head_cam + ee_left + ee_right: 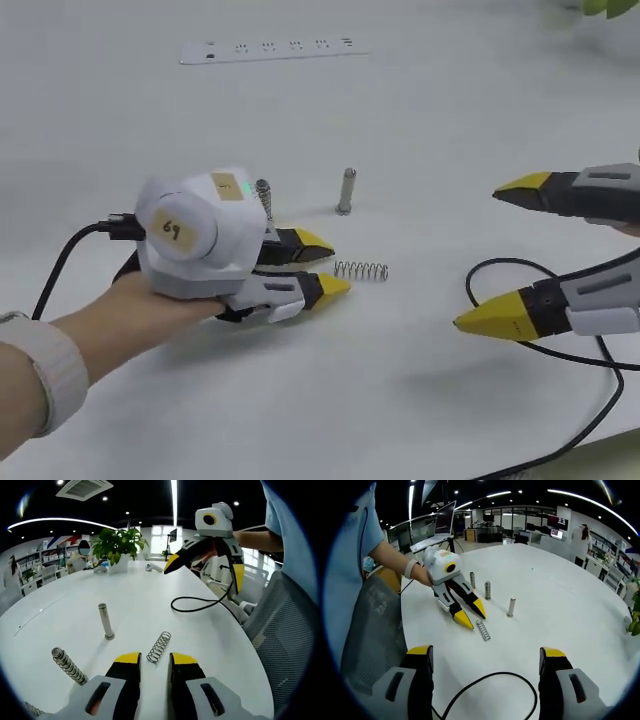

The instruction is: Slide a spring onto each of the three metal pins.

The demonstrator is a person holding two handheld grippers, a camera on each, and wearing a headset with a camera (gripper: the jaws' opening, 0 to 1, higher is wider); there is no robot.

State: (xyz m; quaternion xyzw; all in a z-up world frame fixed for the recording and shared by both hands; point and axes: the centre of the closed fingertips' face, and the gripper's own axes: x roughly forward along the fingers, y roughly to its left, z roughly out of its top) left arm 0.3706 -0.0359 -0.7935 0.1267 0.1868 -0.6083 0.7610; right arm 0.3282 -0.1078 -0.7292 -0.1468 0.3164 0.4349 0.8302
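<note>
On the white table [300, 400], the left gripper [325, 265], white-bodied with yellow-tipped black jaws and held in a hand [150, 310], lies low at the centre left of the head view. Its jaws stand a narrow gap apart with nothing between them. A loose coiled steel spring [361, 270] lies flat on the table just right of those tips, near them but apart. In the left gripper view it sits just above the gap between the jaws, at the lower middle of the frame. A bare upright metal pin [346, 191] stands above the spring in the head view, well clear of it. A second metal pin wearing a spring [264, 200] rises just behind the left gripper's body. The right gripper view shows a third spring-covered pin [472, 580] to the left of that one. The right gripper [500, 255] hovers at the right edge of the head view, its yellow-tipped jaws spread wide and empty. A black cable [520, 340] loops on the table beneath it. A long white power strip [265, 48] lies along the top of the frame.
</note>
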